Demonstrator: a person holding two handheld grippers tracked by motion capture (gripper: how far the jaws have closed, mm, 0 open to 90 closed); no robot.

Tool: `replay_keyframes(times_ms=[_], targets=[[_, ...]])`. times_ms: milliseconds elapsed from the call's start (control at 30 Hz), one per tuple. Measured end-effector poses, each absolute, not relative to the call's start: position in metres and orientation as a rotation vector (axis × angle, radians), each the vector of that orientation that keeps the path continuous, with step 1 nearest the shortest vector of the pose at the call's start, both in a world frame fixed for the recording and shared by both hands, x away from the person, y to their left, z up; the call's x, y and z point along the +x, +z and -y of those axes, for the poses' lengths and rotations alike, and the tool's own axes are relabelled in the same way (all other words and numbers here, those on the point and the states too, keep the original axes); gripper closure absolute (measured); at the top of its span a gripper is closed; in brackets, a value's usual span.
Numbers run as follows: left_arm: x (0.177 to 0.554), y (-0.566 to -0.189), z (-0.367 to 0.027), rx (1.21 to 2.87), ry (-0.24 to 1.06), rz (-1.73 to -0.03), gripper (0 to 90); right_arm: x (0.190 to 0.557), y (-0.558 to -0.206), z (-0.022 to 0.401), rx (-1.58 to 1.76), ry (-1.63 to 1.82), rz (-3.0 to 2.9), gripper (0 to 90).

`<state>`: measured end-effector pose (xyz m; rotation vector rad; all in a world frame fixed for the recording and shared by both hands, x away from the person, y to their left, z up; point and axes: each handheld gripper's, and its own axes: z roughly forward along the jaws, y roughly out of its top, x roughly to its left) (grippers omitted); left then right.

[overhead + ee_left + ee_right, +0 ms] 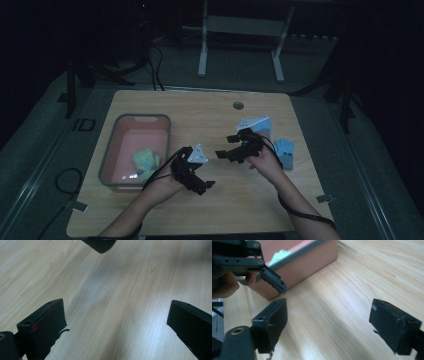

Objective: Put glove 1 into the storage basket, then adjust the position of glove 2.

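Observation:
Over the middle of the wooden table (pixel 240 200) my left gripper (pixel 204 186) points to the right, its jaws wide apart above bare wood. In the left gripper view the left gripper (pixel 116 307) has nothing between its black fingers. Just to the right, my right gripper (pixel 223 146) points left toward it, open too. In the right gripper view the right gripper (pixel 328 303) is empty over the tabletop, and one of the left gripper's fingers (pixel 273 281) shows at the upper left with the hand that holds it.
A pink bin with a grey rim (pixel 114 125) stands at the table's left; a yellow-green soft item (pixel 145 160) lies in it. The bin's wall (pixel 312 262) is close ahead in the right gripper view. A pale blue item (pixel 284 150) lies beside the right hand.

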<state>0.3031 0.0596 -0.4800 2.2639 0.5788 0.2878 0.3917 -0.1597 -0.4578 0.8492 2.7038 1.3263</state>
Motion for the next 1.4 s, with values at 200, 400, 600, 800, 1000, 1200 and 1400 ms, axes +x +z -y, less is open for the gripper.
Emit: replay_keyframes(times_ms=[200,400,600,800,1000,1200,1400], targets=[[0.299,-0.499,-0.047,2.243,0.308,-0.566,2.5,0.39,-0.47,0.181,0.911,1.33,-2.689,13.7],[0.294,-0.52,-0.039,2.231,0.283,-0.57,2.5,0.386,-0.482,0.204,0.913,1.325,-2.616,27.1],[0.288,-0.535,-0.035,2.23,0.29,-0.564,2.5,0.389,-0.49,0.232,0.951,1.242,-2.54,40.0],[0.284,-0.543,-0.042,2.202,0.319,-0.589,2.6,0.397,-0.496,0.257,1.01,1.193,-2.486,42.3],[0.28,-0.55,-0.049,2.185,0.315,-0.617,2.5,0.411,-0.498,0.277,1.101,1.154,-2.417,47.9],[0.276,-0.554,-0.053,2.166,0.34,-0.632,2.6,0.428,-0.496,0.293,1.17,1.098,-2.35,51.9],[0.277,-0.556,-0.06,2.153,0.29,-0.624,2.6,0.451,-0.499,0.303,1.249,1.074,-2.332,50.6]])
